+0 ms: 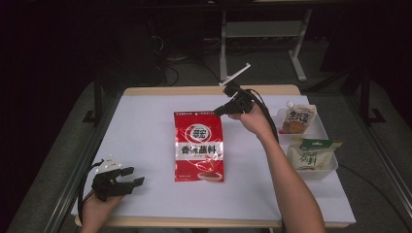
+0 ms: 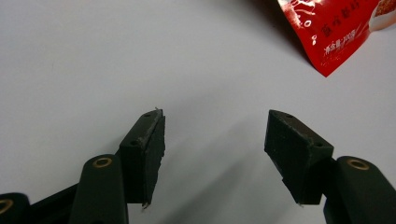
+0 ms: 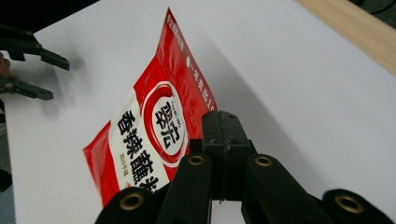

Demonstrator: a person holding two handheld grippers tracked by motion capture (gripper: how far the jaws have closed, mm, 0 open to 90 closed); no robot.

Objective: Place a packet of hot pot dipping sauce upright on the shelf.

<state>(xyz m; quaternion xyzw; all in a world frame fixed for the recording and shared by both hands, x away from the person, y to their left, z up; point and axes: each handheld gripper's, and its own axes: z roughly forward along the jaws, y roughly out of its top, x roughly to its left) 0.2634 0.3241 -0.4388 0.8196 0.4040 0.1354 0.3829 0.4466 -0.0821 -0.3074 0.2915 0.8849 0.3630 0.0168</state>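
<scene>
A red seasoning packet [image 1: 198, 145] with white label and black characters lies lengthwise in the middle of the white table cover. My right gripper [image 1: 218, 111] is shut at the packet's far right corner, and that corner seems pinched between the jaws and raised. In the right gripper view the closed jaws meet right at the edge of the red packet [image 3: 154, 121]. My left gripper [image 1: 132, 176] rests near the front left of the table, open with nothing between its pads [image 2: 150, 140]. A corner of the red packet [image 2: 336, 32] shows beyond it.
A white tray [image 1: 321, 130] at the right holds a beige spouted pouch [image 1: 297, 119] and a green-and-white bag [image 1: 311, 153]. The table's wooden edge [image 1: 194, 91] runs along the back. The left gripper [image 3: 32, 65] appears far off in the right gripper view.
</scene>
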